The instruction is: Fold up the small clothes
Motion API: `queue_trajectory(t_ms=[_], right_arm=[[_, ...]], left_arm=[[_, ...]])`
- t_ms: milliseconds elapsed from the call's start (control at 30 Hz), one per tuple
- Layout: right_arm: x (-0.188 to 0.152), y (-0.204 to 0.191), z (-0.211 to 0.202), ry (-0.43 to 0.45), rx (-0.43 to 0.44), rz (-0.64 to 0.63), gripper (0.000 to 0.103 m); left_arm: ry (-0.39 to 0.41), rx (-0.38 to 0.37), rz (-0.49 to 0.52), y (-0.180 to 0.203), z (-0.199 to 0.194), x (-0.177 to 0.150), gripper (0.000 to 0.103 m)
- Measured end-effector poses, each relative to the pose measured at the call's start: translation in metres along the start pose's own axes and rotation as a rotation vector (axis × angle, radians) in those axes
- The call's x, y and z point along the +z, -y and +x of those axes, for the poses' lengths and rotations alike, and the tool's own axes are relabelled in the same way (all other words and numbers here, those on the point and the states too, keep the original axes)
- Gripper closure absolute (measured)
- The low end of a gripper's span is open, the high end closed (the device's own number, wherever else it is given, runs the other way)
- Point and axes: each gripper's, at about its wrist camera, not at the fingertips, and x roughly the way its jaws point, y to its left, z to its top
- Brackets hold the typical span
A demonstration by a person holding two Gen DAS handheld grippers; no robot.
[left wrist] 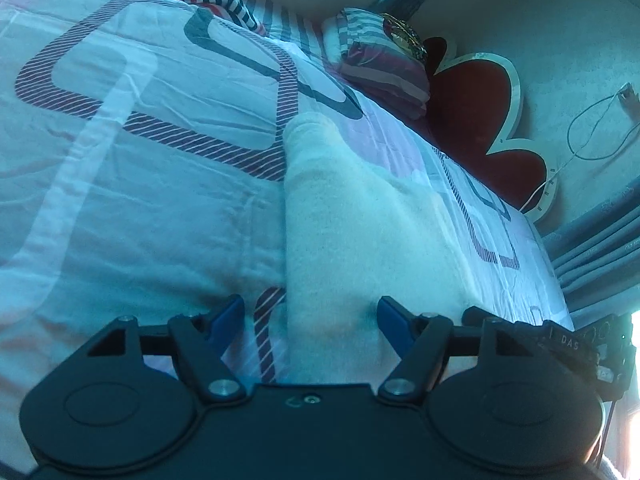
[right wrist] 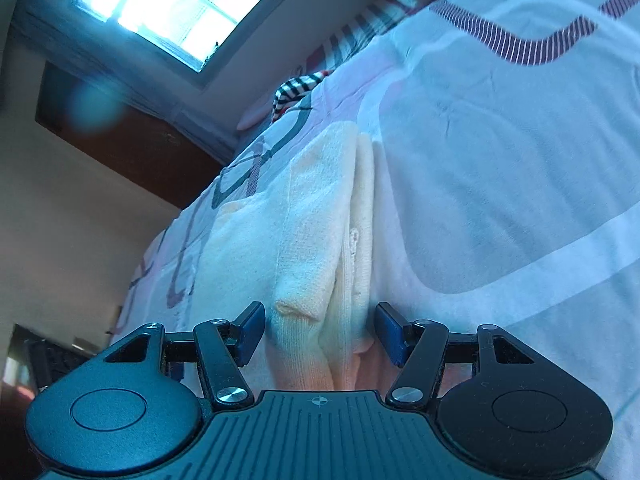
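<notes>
A small white knit garment (left wrist: 340,216) lies folded in a long strip on the patterned bedsheet (left wrist: 140,184). My left gripper (left wrist: 311,320) is open, its blue pads on either side of the garment's near end. In the right wrist view the same garment (right wrist: 316,216) shows layered folds and a seam. My right gripper (right wrist: 320,328) is open, its pads straddling the garment's other end without closing on it.
A striped pillow (left wrist: 384,64) and a red flower-shaped headboard (left wrist: 476,112) stand at the bed's far side, with a white cable (left wrist: 592,136) on the wall. A striped cloth (left wrist: 224,2) lies near the bed's far edge. A window (right wrist: 168,12) is at upper left.
</notes>
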Motion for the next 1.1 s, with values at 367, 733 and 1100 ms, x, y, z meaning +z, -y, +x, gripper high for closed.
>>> queue_trajectory(t_ms=[367,733,1100], right_arm=[[0.003,-0.015,0.015,-0.019,-0.050,-0.083,0.065],[-0.019,-0.071,0.012,0.052,-0.240,-0.331,0.072],[-0.044,-0.149,0.027,0.074,-0.222,-0.393,0.072]], left_arm=[[-0.050,0.041,0.109,0.031,0.029,0.013,0.051],[0.034,0.139,0.346,0.078,0.005,0.004,0.075],[0.082,0.133,0.376,0.038,-0.062,0.018,0.075]])
